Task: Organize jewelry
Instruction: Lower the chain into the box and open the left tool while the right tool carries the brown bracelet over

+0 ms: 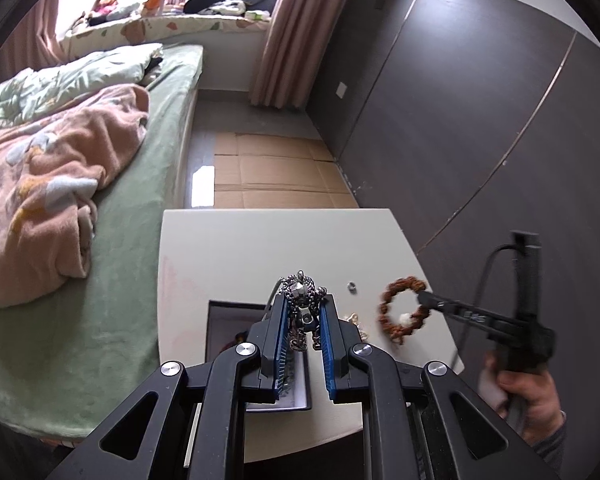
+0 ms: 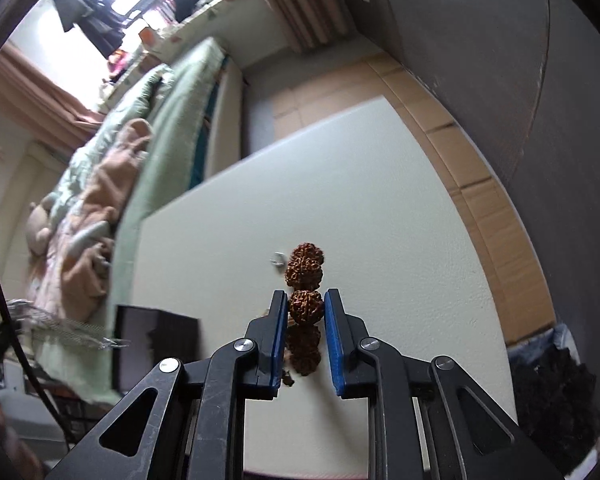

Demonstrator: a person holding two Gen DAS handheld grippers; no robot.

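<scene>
My left gripper (image 1: 304, 300) is shut on a silver chain necklace with a small robot-shaped pendant (image 1: 306, 312), held above the near edge of a dark open box (image 1: 228, 320) on the white table (image 1: 260, 240). My right gripper (image 2: 306, 296) is shut on a bracelet of knobbly brown beads (image 2: 305, 264), pinching one bead, with the loop lifted off the table. In the left wrist view that bracelet (image 1: 388, 308) hangs as a ring from the right gripper (image 1: 422, 294). The box (image 2: 156, 340) also shows at the lower left of the right wrist view.
A small silver ring (image 1: 352, 287) lies on the table, and a beige cord piece (image 1: 356, 320) beside my left finger. A bed with a pink blanket (image 1: 52, 200) runs along the left. Cardboard (image 1: 276, 172) covers the floor, with a dark wardrobe (image 1: 480, 120) to the right.
</scene>
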